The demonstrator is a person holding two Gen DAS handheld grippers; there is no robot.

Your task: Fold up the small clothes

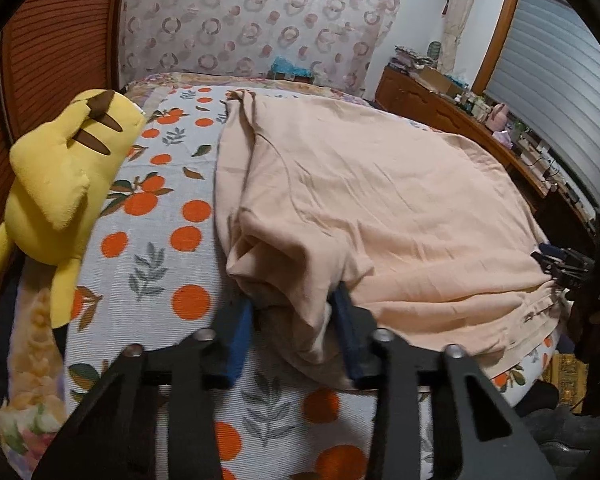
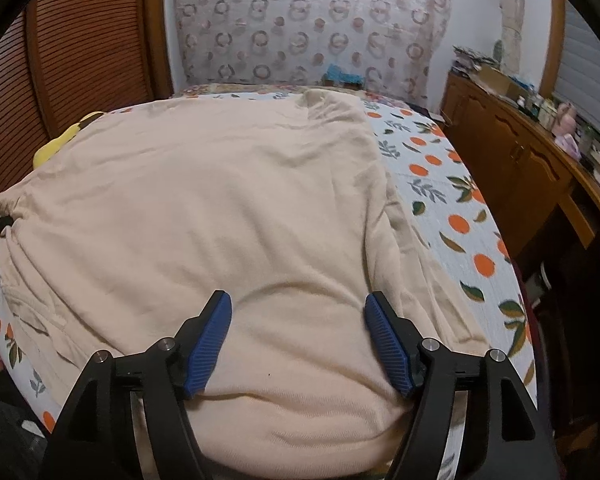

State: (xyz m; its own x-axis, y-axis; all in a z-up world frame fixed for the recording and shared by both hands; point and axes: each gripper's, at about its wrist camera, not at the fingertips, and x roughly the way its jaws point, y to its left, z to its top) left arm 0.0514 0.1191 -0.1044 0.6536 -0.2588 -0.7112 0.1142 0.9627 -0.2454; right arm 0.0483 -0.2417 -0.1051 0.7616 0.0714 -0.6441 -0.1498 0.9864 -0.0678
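Note:
A peach garment (image 1: 380, 200) lies spread over the bed, with a bunched sleeve or corner at its near left end. My left gripper (image 1: 292, 300) holds that bunch: the cloth is gathered between the blue pads (image 1: 238, 332) and drapes over their tips. In the right wrist view the same garment (image 2: 220, 200) fills the middle, its near edge hanging over the bed's side. My right gripper (image 2: 297, 298) stands open just above this edge, cloth lying between its wide-apart fingers without being pinched. It also shows as a dark right gripper (image 1: 560, 268) at the garment's far right edge.
The bedspread (image 1: 160, 240) is white with orange fruit and leaves. A yellow plush toy (image 1: 60, 184) lies at the bed's left edge by a slatted wooden panel (image 1: 52, 40). A wooden cabinet (image 2: 500, 148) with clutter on top runs along the right.

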